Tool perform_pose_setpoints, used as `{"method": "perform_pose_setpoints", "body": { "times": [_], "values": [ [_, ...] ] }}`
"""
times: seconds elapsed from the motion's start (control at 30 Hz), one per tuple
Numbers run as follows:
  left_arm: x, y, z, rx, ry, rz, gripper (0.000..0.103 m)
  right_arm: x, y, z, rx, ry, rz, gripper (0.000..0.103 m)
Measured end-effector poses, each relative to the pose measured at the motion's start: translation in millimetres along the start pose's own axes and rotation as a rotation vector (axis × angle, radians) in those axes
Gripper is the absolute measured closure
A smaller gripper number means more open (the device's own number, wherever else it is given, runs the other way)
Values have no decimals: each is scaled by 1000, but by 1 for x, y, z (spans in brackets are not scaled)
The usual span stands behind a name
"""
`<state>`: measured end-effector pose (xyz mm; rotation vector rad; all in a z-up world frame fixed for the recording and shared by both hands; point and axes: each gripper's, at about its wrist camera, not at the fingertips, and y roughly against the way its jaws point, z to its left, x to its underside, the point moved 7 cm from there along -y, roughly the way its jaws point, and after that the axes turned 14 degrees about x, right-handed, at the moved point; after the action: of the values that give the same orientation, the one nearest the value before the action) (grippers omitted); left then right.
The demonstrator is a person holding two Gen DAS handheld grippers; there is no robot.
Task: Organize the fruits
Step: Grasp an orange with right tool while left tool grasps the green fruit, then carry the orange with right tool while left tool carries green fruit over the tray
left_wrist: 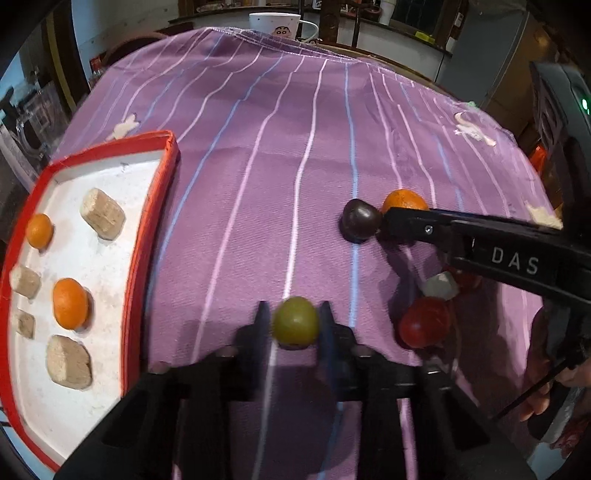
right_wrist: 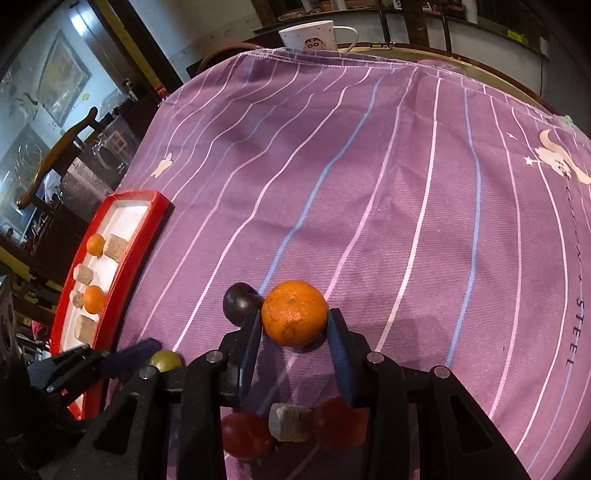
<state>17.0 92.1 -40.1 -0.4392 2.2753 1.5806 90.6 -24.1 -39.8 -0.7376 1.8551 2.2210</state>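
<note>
Left wrist view: left gripper point(left_wrist: 295, 321) has its two dark fingers either side of a green fruit point(left_wrist: 295, 323), pads touching or v. nearly so, jaws narrowed round it; fruit sits on the purple striped cloth point(left_wrist: 258, 166). It's roundish, no clear long axis, dark end down toward the cloth. To the left, a red-rimmed tray point(left_wrist: 162, 177) w/ white floor holds two small oranges point(left_wrist: 70, 303) and several tan blocks point(left_wrist: 102, 213); tray's long side runs away from the camera. Right gripper point(left_wrist: 384, 221) reaches in from the right, fingers pointing left, tip beside a dark plum point(left_wrist: 360, 220) and in front of a large orange point(left_wrist: 404, 201). Nearer, a red fruit point(left_wrist: 424, 322) w/ a grey-white block point(left_wrist: 441, 285) touching it, second red fruit mostly hidden behind the arm. White mug point(left_wrist: 275, 25) at the far edge.

Right wrist view: right gripper point(right_wrist: 293, 325) straddles the large orange point(right_wrist: 294, 317); left pad touches it, right pad just beside it w/ a sliver of gap, so jaws spread about the fruit's width. Orange rests on cloth point(right_wrist: 369, 166), stem dimple facing up toward the camera. Dark plum point(right_wrist: 241, 302) touches the orange's left side and the left finger. Below the fingers: two red fruits point(right_wrist: 247, 435) w/ a pale block point(right_wrist: 290, 421) between. Green fruit point(right_wrist: 166, 360) low left by the left gripper point(right_wrist: 147, 350), fingers blurred. Tray point(right_wrist: 122, 273) at left edge, mug point(right_wrist: 314, 35) far off.
</note>
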Motion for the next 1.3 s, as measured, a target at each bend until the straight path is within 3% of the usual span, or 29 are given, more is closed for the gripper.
{"method": "perform_pose_setpoints", "body": {
  "times": [0.37, 0.57, 0.93, 1.3],
  "values": [
    [2, 27, -4, 31, 1, -47, 80, 15, 31, -4, -13, -97, -10, 64],
    [3, 55, 10, 39, 5, -86, 80, 25, 47, 18, -27, -111, -15, 64],
    [20, 109, 91, -24, 106, -136, 80, 30, 62, 124, -104, 1, -22, 63],
    [48, 126, 172, -81, 223, -113, 80, 52, 41, 220, -164, 119, 40, 63]
  ]
}}
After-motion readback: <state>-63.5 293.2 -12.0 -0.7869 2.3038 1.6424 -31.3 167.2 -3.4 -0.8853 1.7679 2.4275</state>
